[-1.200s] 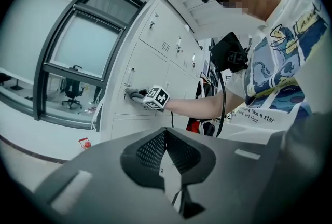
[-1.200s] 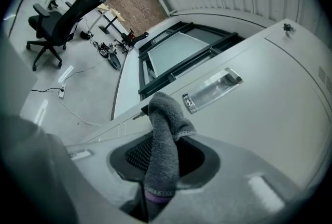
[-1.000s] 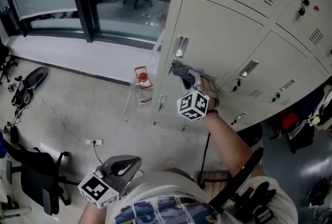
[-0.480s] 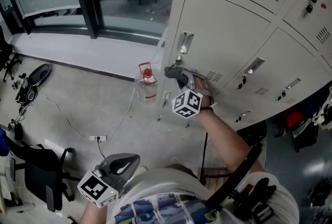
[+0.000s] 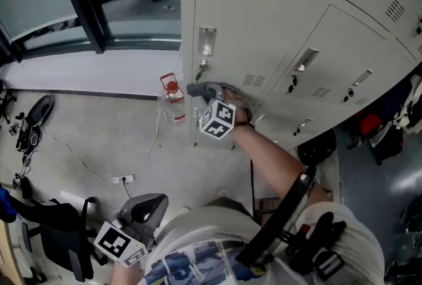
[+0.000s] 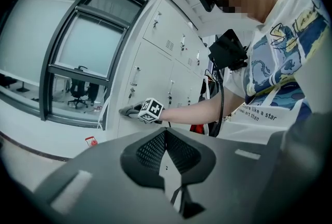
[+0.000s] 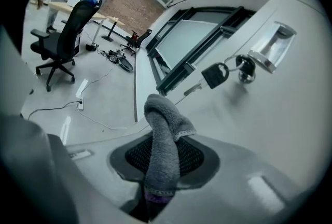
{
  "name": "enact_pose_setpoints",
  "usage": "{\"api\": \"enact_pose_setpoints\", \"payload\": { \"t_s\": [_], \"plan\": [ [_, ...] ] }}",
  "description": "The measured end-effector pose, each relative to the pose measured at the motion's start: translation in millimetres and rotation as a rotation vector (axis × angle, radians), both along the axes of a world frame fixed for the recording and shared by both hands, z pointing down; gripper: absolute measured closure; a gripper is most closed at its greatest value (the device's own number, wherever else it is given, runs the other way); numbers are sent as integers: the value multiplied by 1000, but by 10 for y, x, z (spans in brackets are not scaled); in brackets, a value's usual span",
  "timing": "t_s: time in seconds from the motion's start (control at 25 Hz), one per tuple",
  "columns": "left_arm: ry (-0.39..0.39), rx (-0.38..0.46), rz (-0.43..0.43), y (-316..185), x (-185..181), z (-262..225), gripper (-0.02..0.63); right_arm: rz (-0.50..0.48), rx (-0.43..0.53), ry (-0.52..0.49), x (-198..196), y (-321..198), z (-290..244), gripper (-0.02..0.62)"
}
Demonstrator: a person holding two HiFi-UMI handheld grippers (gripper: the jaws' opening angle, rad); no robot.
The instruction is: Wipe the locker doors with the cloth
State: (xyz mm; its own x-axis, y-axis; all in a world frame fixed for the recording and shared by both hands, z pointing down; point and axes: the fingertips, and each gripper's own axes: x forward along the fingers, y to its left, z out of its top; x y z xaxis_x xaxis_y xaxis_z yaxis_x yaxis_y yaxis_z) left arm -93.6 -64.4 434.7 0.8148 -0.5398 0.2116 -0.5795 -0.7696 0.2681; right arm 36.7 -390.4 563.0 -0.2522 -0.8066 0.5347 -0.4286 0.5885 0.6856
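My right gripper [image 5: 200,90] is shut on a grey cloth [image 5: 206,88] and presses it on the beige locker door [image 5: 254,20], just below the lock and key [image 5: 200,67] near the door's left edge. In the right gripper view the cloth [image 7: 163,137] stands up from between the jaws, with the key fob [image 7: 213,75] and the metal handle [image 7: 272,45] ahead on the door. My left gripper [image 5: 144,210] hangs low by the person's body, far from the lockers. Its jaws meet with nothing between them [image 6: 165,134]. From there the cloth [image 6: 127,111] shows on the lockers.
A clear water bottle with a red cap [image 5: 172,101] stands on the floor at the locker's left foot. A power strip and cable [image 5: 120,179] lie on the floor, an office chair [image 5: 56,237] stands at lower left, and shoes [image 5: 38,109] lie by the window wall.
The right gripper has slid the cloth leftward across the door, from under the vents to below the lock. The head view has shifted with it. The left gripper stays low.
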Motion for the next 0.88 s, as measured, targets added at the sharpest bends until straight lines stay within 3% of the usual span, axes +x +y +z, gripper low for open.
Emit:
{"api": "enact_pose_setpoints", "payload": {
  "t_s": [0.16,0.4,0.56,0.88],
  "plan": [
    [-1,2,20,27,8,-3,603,13,-55,-42,41,85,19,497],
    [4,7,42,63,-38,9,603,14,-53,-95,51,384,-159,495],
    [-43,44,58,86,-55,29,603,23,-59,-137,64,730,-281,495],
    [-14,9,148,166,-99,124,603,136,-123,-372,64,1699,-404,495]
  ]
}}
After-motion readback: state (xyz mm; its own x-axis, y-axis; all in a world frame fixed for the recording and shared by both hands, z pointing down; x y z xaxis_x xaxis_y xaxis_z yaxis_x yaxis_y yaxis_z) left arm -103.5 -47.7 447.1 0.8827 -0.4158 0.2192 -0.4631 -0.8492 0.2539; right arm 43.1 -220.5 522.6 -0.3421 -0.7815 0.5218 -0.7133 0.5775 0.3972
